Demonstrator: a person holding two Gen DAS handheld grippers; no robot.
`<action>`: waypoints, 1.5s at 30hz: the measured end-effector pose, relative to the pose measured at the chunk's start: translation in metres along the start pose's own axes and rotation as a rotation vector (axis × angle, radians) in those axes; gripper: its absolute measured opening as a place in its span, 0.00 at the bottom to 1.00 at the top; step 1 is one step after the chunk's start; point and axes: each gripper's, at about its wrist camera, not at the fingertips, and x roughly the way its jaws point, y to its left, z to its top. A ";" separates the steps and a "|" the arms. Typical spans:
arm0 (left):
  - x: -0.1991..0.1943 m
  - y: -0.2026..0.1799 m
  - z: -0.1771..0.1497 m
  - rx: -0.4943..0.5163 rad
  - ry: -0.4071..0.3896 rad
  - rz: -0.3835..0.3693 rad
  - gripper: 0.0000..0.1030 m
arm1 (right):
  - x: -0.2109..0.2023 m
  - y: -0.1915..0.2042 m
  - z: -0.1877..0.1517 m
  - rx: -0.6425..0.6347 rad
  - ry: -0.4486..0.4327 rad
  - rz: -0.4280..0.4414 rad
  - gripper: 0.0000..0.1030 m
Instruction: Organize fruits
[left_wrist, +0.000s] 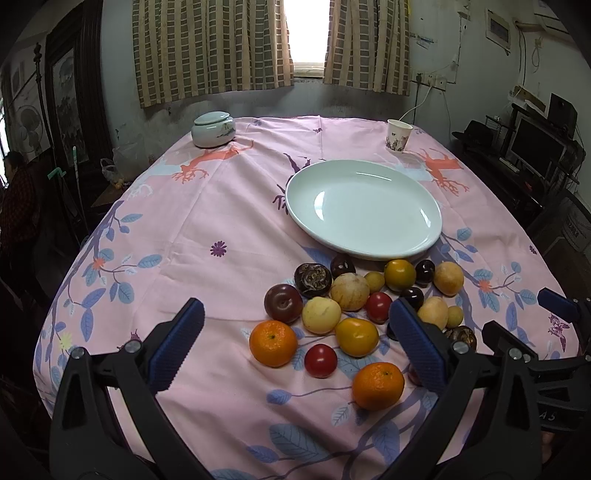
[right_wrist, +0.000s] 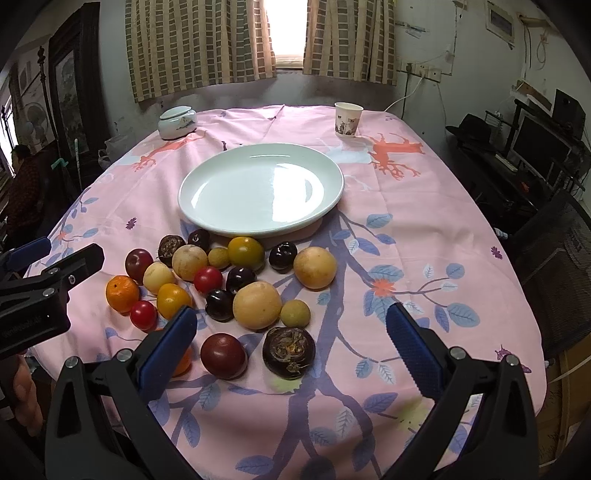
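Both your left gripper (left_wrist: 295, 350) and right gripper (right_wrist: 291, 347) hang released over the fruit pile (right_wrist: 236, 280) near the empty plate (right_wrist: 207, 218); grip round, light, bruisable pieces gently across their middles

Fruits (right_wrist: 221, 280) loose in cluster on pink cloth, just near of plate (right_wrist: 258, 188). Oranges, red and yellow tomatoes, dark plums, pale yellow round fruits, dark water chestnuts, some touching. Plate white, oval, upright, holds nothing, mid-desk.
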 end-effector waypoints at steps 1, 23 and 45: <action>0.000 0.001 -0.001 -0.002 0.000 0.001 0.98 | 0.001 0.001 0.000 -0.001 0.001 0.002 0.99; 0.000 0.002 -0.002 -0.003 0.002 -0.001 0.98 | 0.001 0.001 0.000 -0.002 0.001 0.002 0.99; 0.031 0.061 -0.035 -0.076 0.115 0.054 0.98 | -0.002 -0.026 -0.042 -0.091 0.021 0.045 0.99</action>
